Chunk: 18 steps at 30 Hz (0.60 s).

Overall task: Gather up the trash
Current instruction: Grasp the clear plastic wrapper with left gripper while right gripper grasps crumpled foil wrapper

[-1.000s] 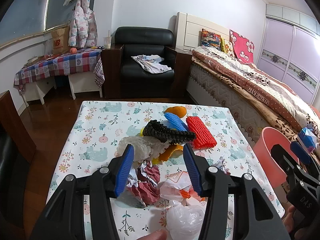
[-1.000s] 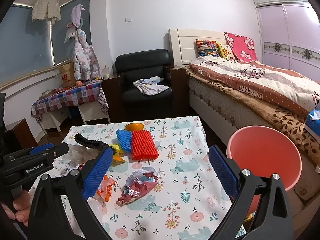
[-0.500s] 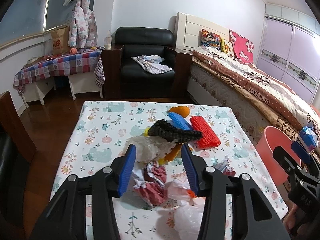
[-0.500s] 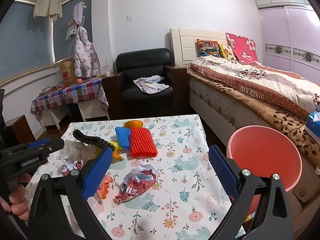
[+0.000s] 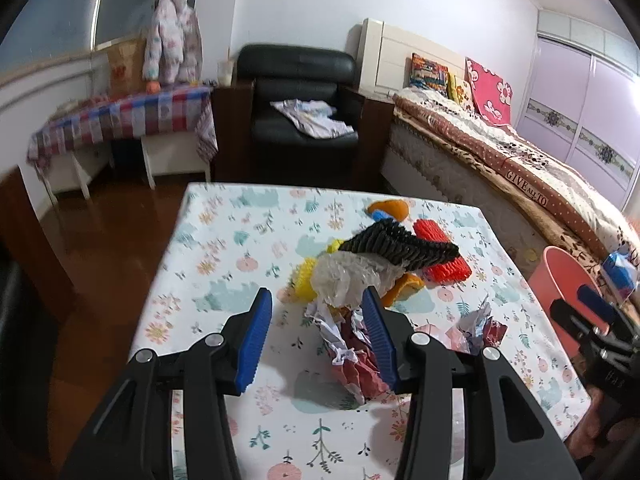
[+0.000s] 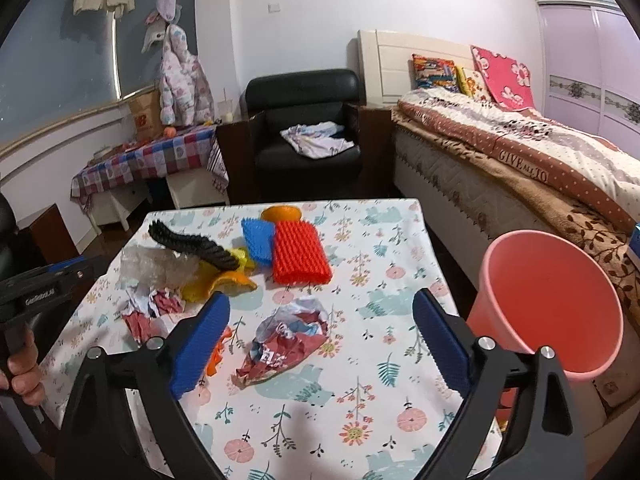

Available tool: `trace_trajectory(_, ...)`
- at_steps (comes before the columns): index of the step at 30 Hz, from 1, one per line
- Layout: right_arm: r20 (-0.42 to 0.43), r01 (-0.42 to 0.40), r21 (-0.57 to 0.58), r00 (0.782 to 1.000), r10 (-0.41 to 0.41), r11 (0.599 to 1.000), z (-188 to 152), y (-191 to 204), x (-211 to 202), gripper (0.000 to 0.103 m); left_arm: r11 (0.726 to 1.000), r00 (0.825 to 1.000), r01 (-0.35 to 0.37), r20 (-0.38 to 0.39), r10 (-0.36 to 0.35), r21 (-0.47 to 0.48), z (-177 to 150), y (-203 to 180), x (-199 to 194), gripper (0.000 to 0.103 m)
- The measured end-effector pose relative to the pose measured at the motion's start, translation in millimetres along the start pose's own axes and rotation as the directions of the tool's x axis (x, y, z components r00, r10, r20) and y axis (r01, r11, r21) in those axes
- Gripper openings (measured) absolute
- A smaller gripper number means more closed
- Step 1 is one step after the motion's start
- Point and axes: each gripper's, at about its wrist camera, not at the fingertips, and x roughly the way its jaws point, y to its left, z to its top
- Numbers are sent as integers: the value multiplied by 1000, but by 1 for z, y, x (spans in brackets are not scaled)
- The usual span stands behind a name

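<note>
Left gripper (image 5: 316, 320), lower centre of left view: jaws wide, empty, straddling crumpled red-white paper (image 5: 352, 356), likely lining up grab. Right gripper (image 6: 320, 344), lower centre of right view: wide, empty, above red wrapper (image 6: 284, 344). Pink bin (image 6: 548, 304) at right edge, beside table for drops.

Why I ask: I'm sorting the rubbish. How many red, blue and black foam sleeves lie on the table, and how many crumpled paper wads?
red foam sleeve: 1
blue foam sleeve: 1
black foam sleeve: 1
crumpled paper wads: 2
Total: 5
</note>
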Motion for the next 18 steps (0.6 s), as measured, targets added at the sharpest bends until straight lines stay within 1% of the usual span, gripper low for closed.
trace_trajectory(3, -13, -4, -7, 1000, 4, 1000, -2, 2, 4, 93, 999, 999, 35, -13, -35, -10, 3, -4, 11, 47)
trace_trajectory(4, -17, -5, -8, 1000, 5, 1000, -2, 2, 6, 93, 999, 999, 37, -14, -37, -4, 4, 0, 13, 47)
trace_trajectory(7, -35, -11, -5, 999, 10, 1000, -2, 1, 12, 93, 999, 999, 35, -16, -35, 17, 8, -5, 23, 47)
trace_trajectory(12, -86, -29, 23, 996, 31, 999, -4, -3, 26, 93, 999, 999, 38, -28, -37, 33, 11, -8, 41, 46)
trace_trajectory(13, -93, -31, 27, 995, 33, 999, -5, -4, 29, 93, 998, 998, 48, -29, -47, 31, 13, -4, 41, 44)
trace_trajectory(14, -100, -33, 32, 994, 36, 999, -6, -4, 31, 93, 998, 998, 57, -28, -56, 34, 12, -5, 43, 34)
trace_trajectory(15, -111, -36, 37, 993, 39, 999, -6, -5, 35, 93, 997, 998, 63, -29, -62, 37, 12, -5, 44, 30)
trace_trajectory(16, -118, -38, 40, 992, 43, 998, -6, -5, 38, 92, 997, 997, 67, -30, -66, 37, 12, -3, 44, 28)
trace_trajectory(17, -127, -42, 45, 991, 47, 998, -6, -4, 42, 92, 997, 997, 70, -27, -69, 35, 12, -2, 44, 18)
trace_trajectory(18, -135, -46, 51, 989, 53, 998, -7, -4, 45, 91, 997, 997, 76, -28, -75, 33, 11, -1, 45, 12)
